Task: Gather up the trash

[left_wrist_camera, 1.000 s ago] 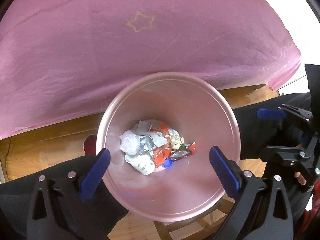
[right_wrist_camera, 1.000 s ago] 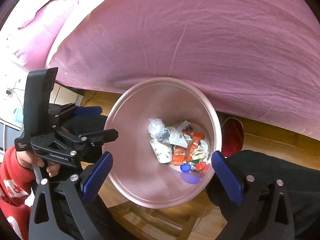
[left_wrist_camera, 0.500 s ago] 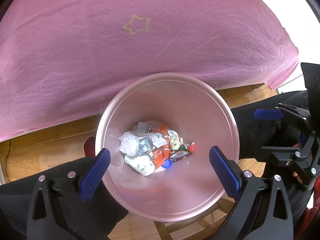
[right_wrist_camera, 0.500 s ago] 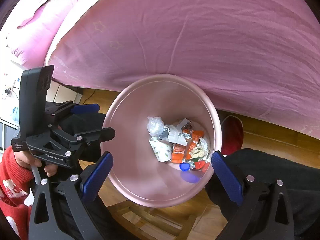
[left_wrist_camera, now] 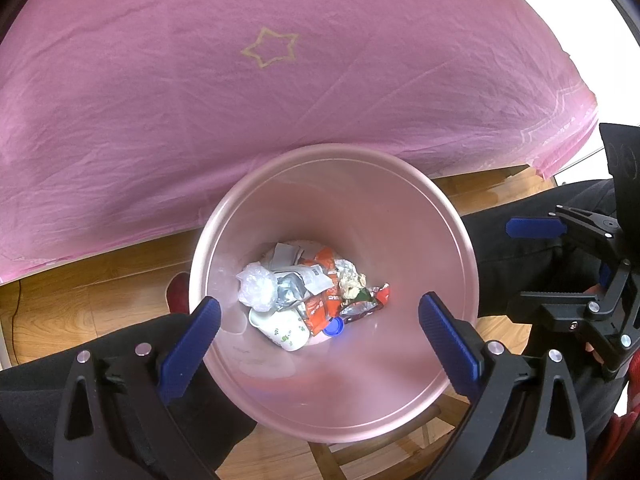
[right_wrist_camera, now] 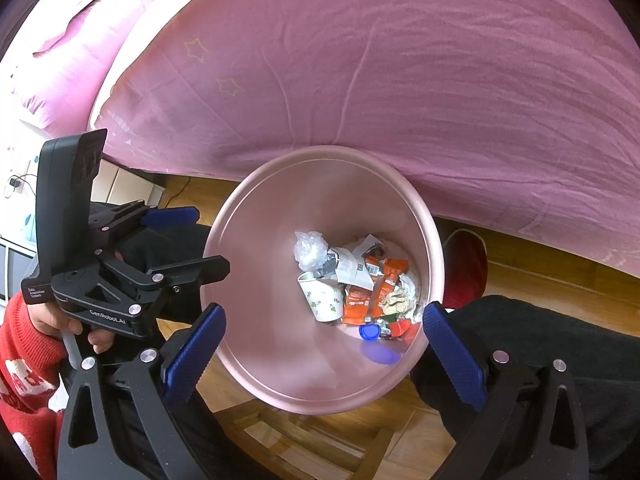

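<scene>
A pink bin [left_wrist_camera: 360, 208] [right_wrist_camera: 276, 216] stands against the bed. At its bottom lies trash: a white paper cup [left_wrist_camera: 284, 328] [right_wrist_camera: 322, 300], orange wrappers [left_wrist_camera: 320, 304] [right_wrist_camera: 360, 300], crumpled clear plastic [left_wrist_camera: 256, 288] [right_wrist_camera: 310, 250] and a blue cap [left_wrist_camera: 334, 327] [right_wrist_camera: 370, 332]. My left gripper [left_wrist_camera: 319, 312] [right_wrist_camera: 196, 240] hovers open above the bin's mouth, holding nothing. My right gripper [right_wrist_camera: 324, 320] [left_wrist_camera: 536, 264] is open and empty too, over the bin's other side.
A pink star-print bed sheet [left_wrist_camera: 280, 100] [right_wrist_camera: 400, 80] fills the far side. The bin sits between black-trousered legs [left_wrist_camera: 100, 360] [right_wrist_camera: 560, 340] on a wooden stool [right_wrist_camera: 320, 440]. Wooden floor [left_wrist_camera: 80, 280], a red slipper [right_wrist_camera: 464, 272], a red sleeve [right_wrist_camera: 24, 352].
Both views have tilted slightly up, so more of the bed shows. The grippers stay open and the trash in the bin has not moved.
</scene>
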### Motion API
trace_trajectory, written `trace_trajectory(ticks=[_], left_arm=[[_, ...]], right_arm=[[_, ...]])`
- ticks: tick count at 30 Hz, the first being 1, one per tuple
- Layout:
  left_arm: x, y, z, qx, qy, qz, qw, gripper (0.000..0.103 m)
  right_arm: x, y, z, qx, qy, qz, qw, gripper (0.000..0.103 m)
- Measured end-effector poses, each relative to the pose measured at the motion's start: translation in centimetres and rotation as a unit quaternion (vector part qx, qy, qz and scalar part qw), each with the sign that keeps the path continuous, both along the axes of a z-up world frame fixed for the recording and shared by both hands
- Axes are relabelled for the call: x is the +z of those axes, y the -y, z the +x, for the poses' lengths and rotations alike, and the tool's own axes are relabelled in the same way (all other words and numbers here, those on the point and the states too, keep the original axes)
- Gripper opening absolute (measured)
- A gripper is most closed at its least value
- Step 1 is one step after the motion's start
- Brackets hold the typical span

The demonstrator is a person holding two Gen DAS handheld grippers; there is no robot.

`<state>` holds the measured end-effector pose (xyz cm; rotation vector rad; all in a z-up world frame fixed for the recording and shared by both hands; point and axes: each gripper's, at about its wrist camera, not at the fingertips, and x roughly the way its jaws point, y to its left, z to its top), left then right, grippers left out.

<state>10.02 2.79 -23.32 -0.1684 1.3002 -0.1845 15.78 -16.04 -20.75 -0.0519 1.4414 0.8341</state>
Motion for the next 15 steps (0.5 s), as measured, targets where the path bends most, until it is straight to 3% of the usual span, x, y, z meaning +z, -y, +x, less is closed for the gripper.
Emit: trace_trajectory(ticks=[15], left_arm=[[0.09,0.00,-0.13,-0.002,0.001,-0.005,1.0000,0.098]], right_arm=[[-0.14,0.20,0.04,-0.002,-0.001,0.000,1.000,0.100]])
